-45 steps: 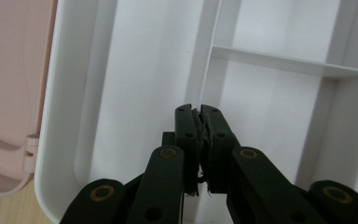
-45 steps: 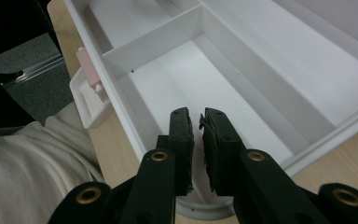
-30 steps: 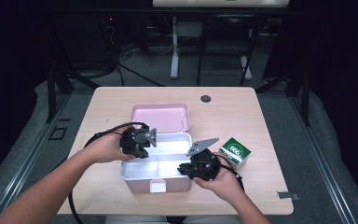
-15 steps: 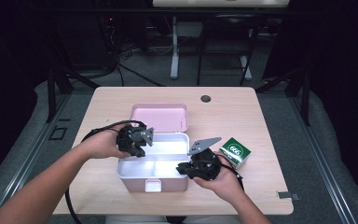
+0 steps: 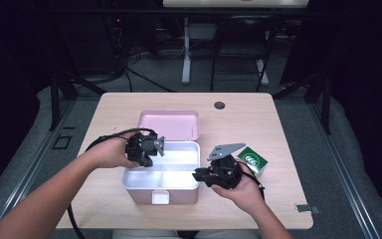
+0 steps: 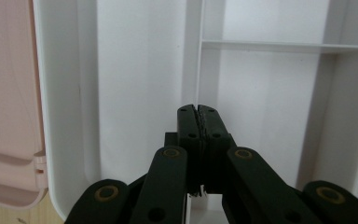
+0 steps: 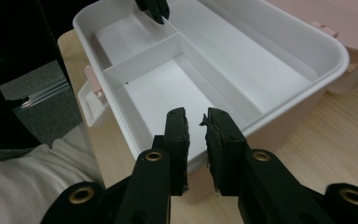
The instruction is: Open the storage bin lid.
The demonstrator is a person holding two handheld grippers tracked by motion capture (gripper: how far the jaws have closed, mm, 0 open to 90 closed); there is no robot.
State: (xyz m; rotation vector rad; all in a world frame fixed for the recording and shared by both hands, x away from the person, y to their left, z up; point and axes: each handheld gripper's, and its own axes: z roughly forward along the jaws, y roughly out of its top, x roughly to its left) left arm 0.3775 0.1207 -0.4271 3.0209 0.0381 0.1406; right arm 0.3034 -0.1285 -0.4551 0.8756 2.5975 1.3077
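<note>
Nearest the person, the right tongs [image 5: 201, 175] hover at the right front corner of the open box [image 5: 161, 191], which sits in the middle of the desk [image 5: 258, 209]. Seen in the right gripper view, these tongs [image 7: 195, 122] have just been opening a little; a narrow gap parts the jaws, nothing lies between them, and their tips hang over the box rim. Farther back, the left tongs [image 5: 160, 145] reach over the box's left back corner. In the left gripper view they [image 6: 198, 112] are clenched on nothing, pointing into the white divided tray. A green carton [image 5: 252, 160] lies just right of the box. Behind, the pink lid [image 5: 169, 124] lies flat.
</note>
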